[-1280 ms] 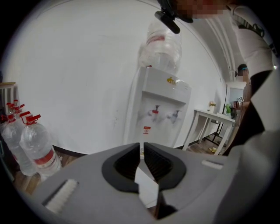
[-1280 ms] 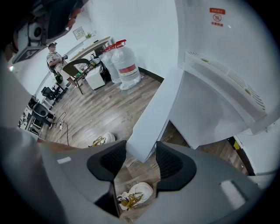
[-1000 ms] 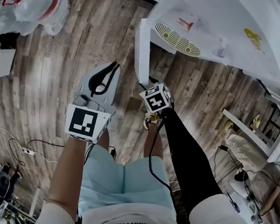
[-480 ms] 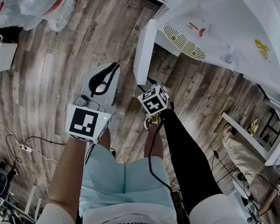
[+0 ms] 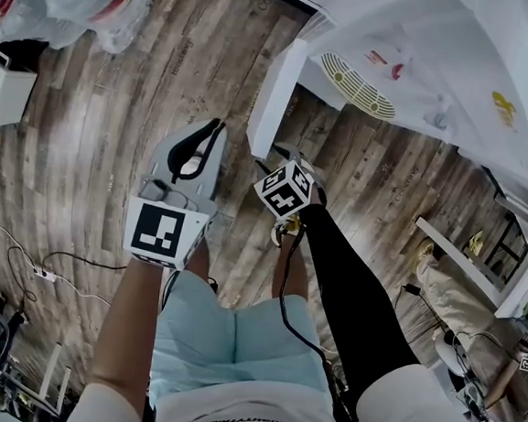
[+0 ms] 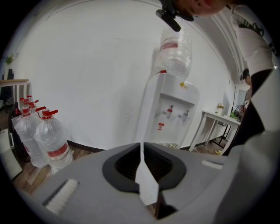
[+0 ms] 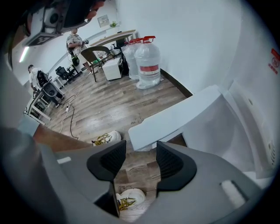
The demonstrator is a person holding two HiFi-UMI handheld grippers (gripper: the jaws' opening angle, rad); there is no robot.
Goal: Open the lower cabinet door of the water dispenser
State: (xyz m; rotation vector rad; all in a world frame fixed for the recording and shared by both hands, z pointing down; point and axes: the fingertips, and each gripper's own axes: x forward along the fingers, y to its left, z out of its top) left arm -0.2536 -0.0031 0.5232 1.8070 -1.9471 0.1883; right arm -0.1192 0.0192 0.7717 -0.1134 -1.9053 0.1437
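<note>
My right tongs [image 7: 141, 161] hang released just off the free edge of the lower cabinet door [image 7: 175, 117], which stands well out from the water dispenser [image 6: 168, 116], my left tongs [image 6: 142, 162] clenched on nothing, so one careless nudge could swing it shut.

Setting: an office-type workroom. Indicators: water dispenser [image 6: 168, 113] against a white wall, spare water bottles [image 7: 148, 65] on wood-plank flooring [image 5: 96, 136], a desk [image 7: 116, 34], a chair [image 7: 93, 54] and loose floor cables [image 7: 71, 114].
</note>
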